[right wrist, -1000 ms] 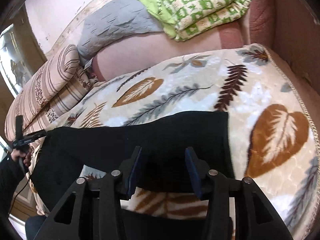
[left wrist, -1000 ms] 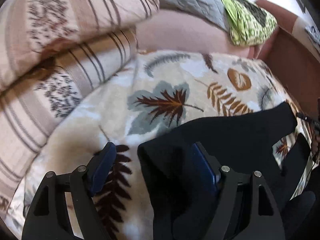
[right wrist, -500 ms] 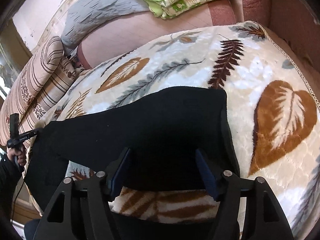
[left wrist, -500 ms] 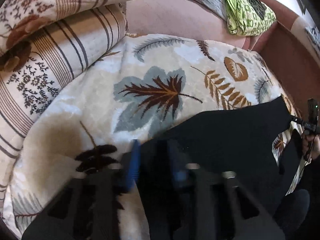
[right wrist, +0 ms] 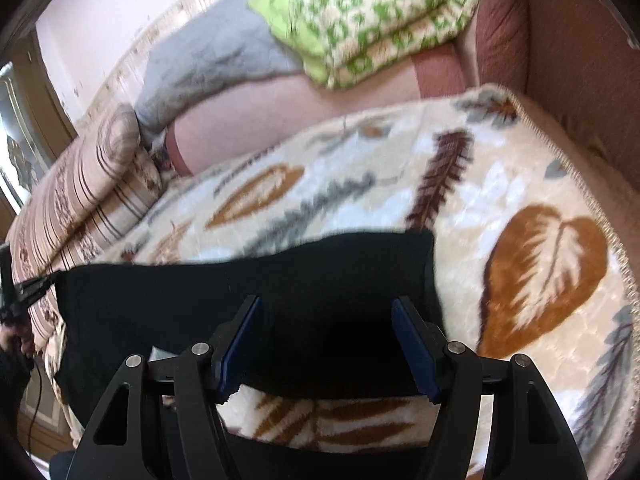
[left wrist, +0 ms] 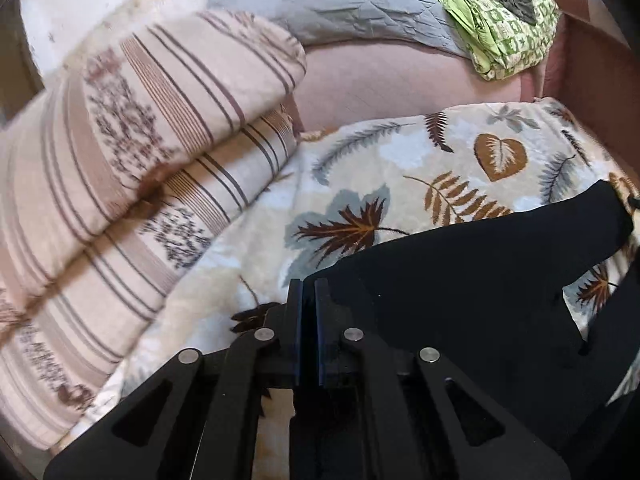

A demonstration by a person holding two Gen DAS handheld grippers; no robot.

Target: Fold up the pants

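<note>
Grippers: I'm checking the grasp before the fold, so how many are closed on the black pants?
1. The left gripper is shut at the black pants' edge; the right gripper hovers open over the other end. The pinched cloth itself is partly hidden.

The left tool (left wrist: 307, 296) has its two fingers pressed nearly together, only a thin slit between the blue pads, pinching the black pants (left wrist: 460, 280) at their edge. The right tool (right wrist: 326, 340) is held low with its fingers spread wide apart, both pads (right wrist: 416, 354) bare and gripping nothing.
</note>
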